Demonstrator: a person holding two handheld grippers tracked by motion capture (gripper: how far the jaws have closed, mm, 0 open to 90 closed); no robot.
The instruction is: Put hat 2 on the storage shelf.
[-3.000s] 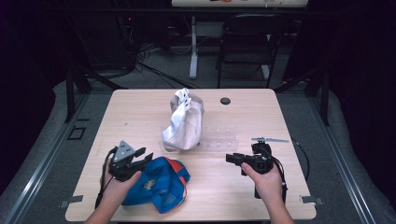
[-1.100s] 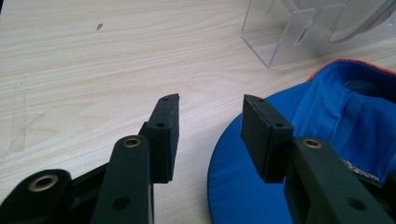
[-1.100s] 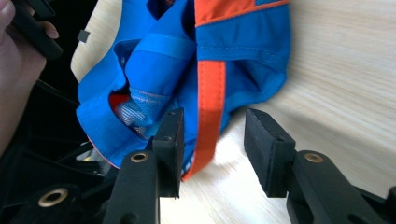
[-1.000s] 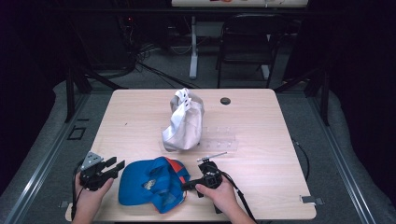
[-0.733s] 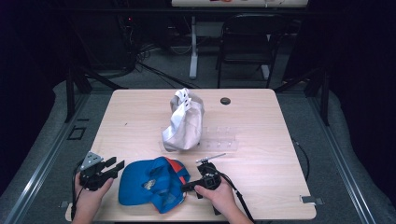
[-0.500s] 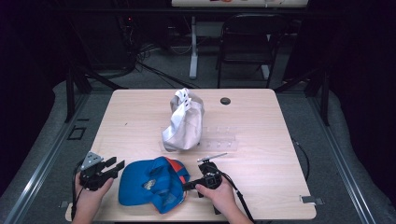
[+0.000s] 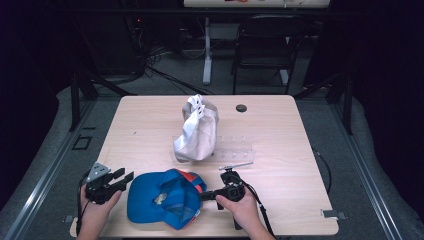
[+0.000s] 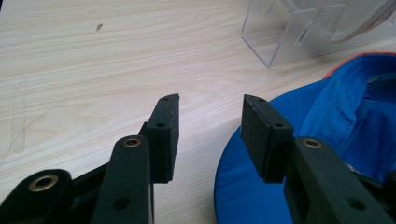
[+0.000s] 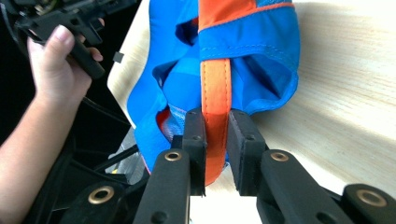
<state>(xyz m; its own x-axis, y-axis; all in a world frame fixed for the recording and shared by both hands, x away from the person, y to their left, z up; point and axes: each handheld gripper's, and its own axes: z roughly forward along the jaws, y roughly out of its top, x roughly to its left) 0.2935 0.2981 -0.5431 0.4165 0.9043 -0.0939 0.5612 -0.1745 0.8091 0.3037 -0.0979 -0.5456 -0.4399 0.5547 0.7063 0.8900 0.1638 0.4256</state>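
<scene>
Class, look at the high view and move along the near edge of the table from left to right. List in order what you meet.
Left tongs → blue cap → right tongs, closed on the cap's orange strap.

Dark lab, wooden table (image 7: 280, 125), floor cables (image 7: 165, 70), folding chair (image 7: 265, 45)

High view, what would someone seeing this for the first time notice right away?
The bright blue cap with its orange strap lies at the near edge of the wooden table; the right hand-held gripper is closed on that strap. The left hand-held gripper sits open beside the cap's left side, gripping nothing. Farther back, mid-table, a pale beige cap sits on a clear stand.
</scene>
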